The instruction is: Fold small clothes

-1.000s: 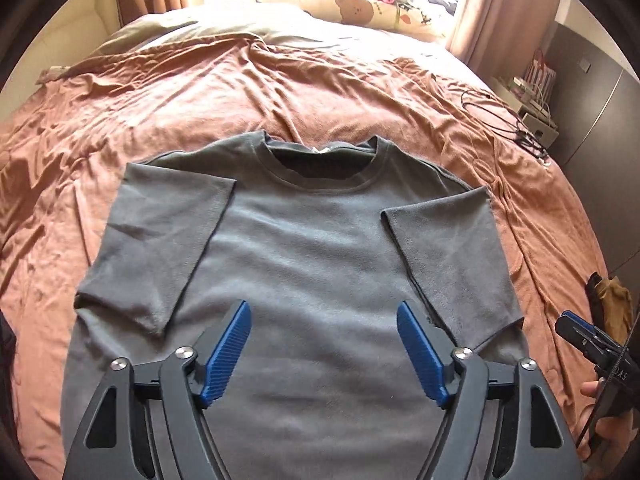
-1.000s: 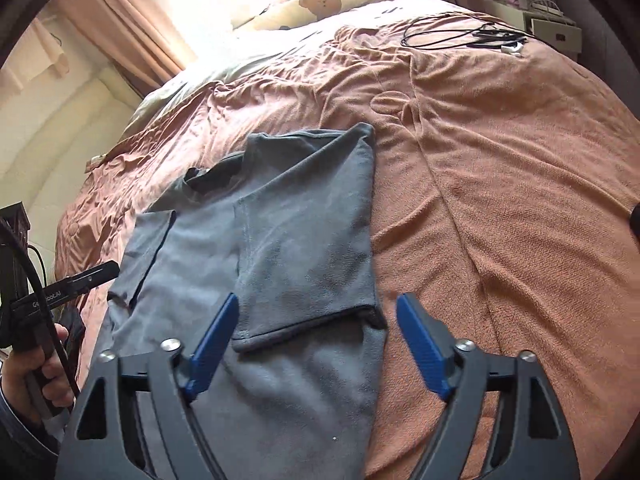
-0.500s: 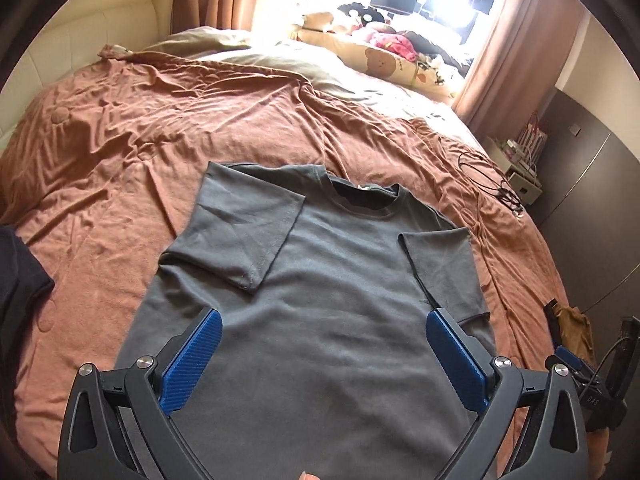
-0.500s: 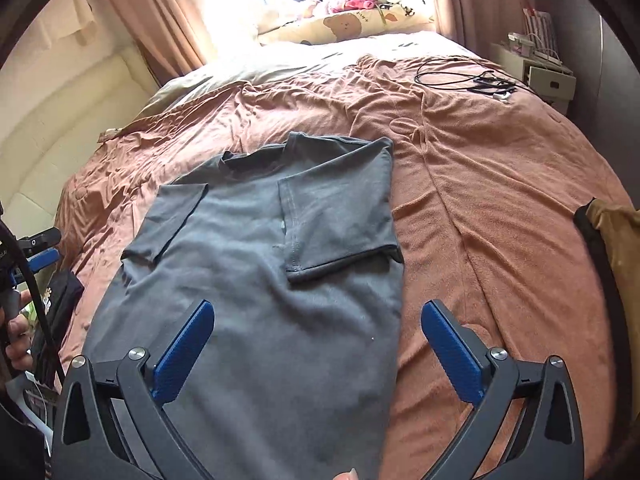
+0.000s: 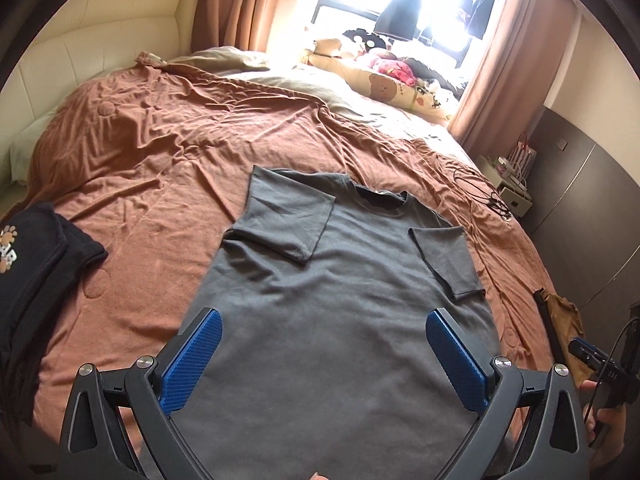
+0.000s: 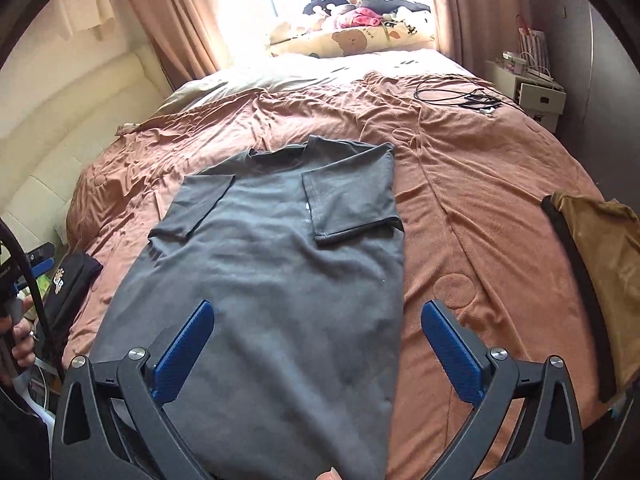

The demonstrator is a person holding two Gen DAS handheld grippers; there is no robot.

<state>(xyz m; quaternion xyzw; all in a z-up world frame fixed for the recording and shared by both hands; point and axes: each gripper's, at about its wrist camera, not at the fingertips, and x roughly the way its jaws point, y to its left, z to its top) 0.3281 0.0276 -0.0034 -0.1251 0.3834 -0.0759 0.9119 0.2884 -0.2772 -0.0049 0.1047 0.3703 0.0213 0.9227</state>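
A grey T-shirt (image 5: 340,292) (image 6: 280,280) lies flat on the brown bed cover, collar away from me, both short sleeves folded inward onto the chest. My left gripper (image 5: 324,340) hovers above the shirt's lower half, jaws wide open with nothing between the blue pads. Held above the shirt's lower right side, my right gripper (image 6: 316,328) is open and empty too. In the left wrist view the right gripper (image 5: 592,364) shows at the right edge in a hand. The left gripper shows at the far left of the right wrist view, and its jaws cannot be made out there.
A folded black garment (image 5: 36,264) (image 6: 72,280) lies at the bed's left edge. A tan and black garment (image 6: 596,264) (image 5: 560,320) lies on the right. Cables (image 6: 460,94) rest on the far right of the bed cover (image 6: 480,184). Pillows and soft toys (image 5: 392,76) line the window end.
Both grippers pulled back and rose away from the shirt, so more of it and the bed shows. Their jaws widened early on. The shirt has not moved.
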